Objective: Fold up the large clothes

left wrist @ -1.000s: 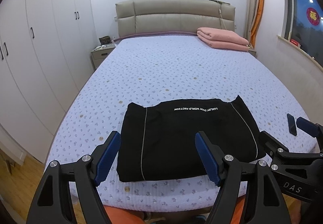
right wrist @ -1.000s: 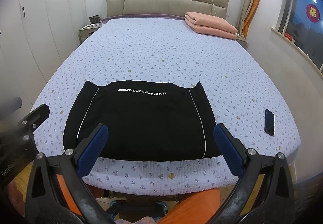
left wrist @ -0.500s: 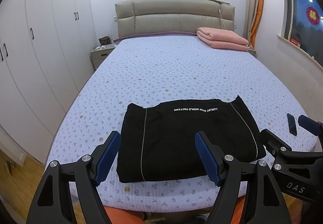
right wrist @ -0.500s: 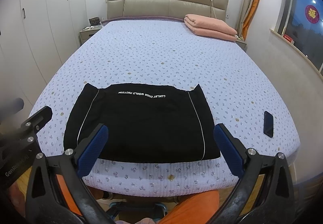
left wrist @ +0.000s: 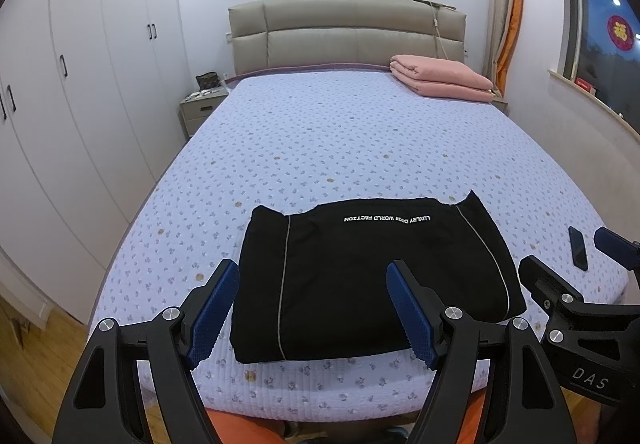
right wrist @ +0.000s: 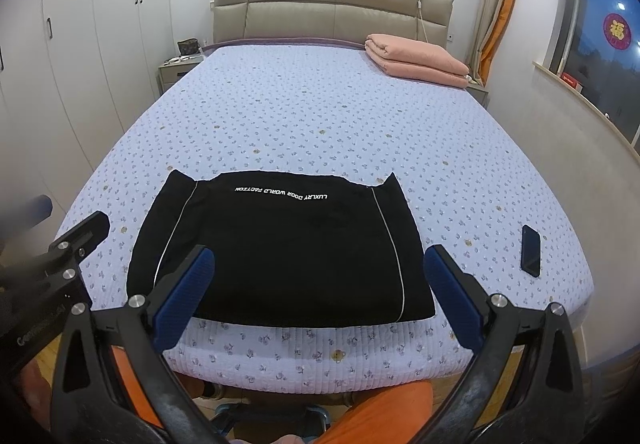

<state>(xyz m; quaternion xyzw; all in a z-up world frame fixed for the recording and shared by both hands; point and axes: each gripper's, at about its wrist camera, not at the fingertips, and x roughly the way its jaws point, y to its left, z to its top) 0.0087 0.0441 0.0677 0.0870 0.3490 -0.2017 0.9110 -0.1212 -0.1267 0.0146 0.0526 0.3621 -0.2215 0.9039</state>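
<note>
A black garment (left wrist: pixel 360 276) with thin white stripes and white lettering lies folded into a flat rectangle near the front edge of the bed (left wrist: pixel 360 148); it also shows in the right wrist view (right wrist: pixel 280 248). My left gripper (left wrist: pixel 312 308) is open and empty, held in the air in front of the garment's left half. My right gripper (right wrist: pixel 320 292) is open and empty, held in front of the garment's near edge. Neither touches the cloth.
A black phone (right wrist: pixel 531 250) lies on the bed right of the garment. A folded pink blanket (left wrist: pixel 440 78) sits at the far right by the headboard. Wardrobes (left wrist: pixel 80 84) stand on the left, a nightstand (left wrist: pixel 202 106) beside the bed, a window sill on the right.
Both grippers have drawn back and up a little from the bed; the garment lies still and looks slightly farther away. Both stay open.
</note>
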